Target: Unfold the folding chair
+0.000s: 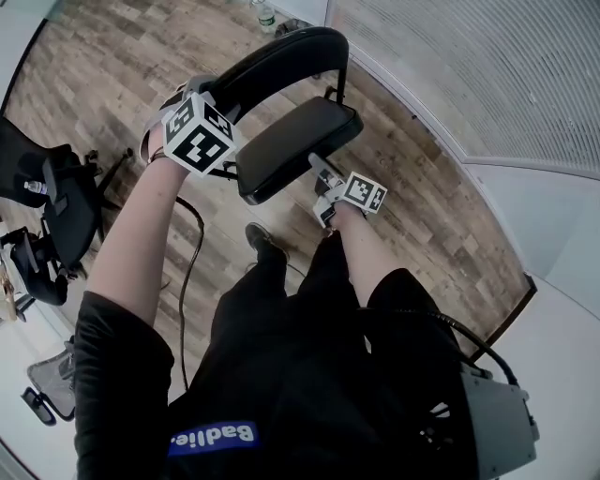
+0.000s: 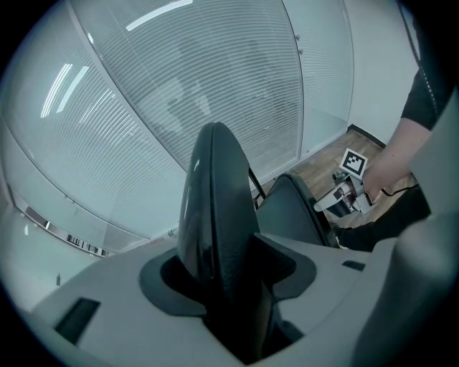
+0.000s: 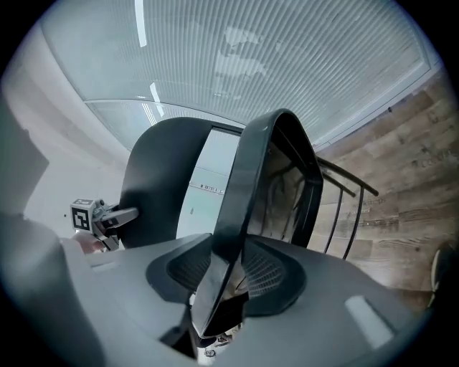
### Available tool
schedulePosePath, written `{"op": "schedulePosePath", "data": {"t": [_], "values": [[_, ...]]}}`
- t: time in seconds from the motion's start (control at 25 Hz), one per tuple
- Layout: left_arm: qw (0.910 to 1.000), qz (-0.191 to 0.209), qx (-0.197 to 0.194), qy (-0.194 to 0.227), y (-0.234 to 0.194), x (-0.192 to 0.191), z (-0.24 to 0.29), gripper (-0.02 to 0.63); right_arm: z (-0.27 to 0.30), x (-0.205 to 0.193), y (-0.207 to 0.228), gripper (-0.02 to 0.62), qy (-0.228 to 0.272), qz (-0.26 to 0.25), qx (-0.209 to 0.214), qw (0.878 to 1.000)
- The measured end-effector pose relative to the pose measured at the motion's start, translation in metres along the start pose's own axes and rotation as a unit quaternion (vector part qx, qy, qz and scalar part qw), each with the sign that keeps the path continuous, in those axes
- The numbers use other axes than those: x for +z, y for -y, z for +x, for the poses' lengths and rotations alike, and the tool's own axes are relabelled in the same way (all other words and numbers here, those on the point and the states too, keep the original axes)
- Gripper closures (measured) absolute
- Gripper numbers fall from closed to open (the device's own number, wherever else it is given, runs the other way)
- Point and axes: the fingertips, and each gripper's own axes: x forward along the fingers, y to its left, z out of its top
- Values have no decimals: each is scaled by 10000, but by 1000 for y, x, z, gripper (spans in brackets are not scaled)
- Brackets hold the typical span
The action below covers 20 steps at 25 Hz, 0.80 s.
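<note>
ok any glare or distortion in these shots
Head view: sharp, evenly lit, wide-angle bend in the floor planks. Left gripper view: fisheye curves the blinds, light streaks glare on them top left, the near backrest is soft. Right gripper view: same curve and dark corners, a streak top left, the seat edge blurs near the lens.

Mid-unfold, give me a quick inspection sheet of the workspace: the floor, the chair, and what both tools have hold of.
Surface: wood plank floor.
Job's things: folding chair, seat below the curved backrest.
Clutter: office chair at left; bottle at the far edge.
Tools: left tool shut on backrest; right tool has the seat edge between its jaws, grip unclear.
Cables: one cable dangling beneath the left tool.
Surroundings: glass wall with blinds.
</note>
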Motion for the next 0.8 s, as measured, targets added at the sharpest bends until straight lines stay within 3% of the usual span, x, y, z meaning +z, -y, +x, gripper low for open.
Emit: {"op": "schedulePosePath", "data": {"t": [0.32,0.8], "values": [[9999,-80,-128,15,-1,-5,10,411,-25,-9,27,441,142,359,2,9993],[9991,-248,-334,52,9,-16,30,411,-67,-29,85,413,557,974,-326,9931]]}}
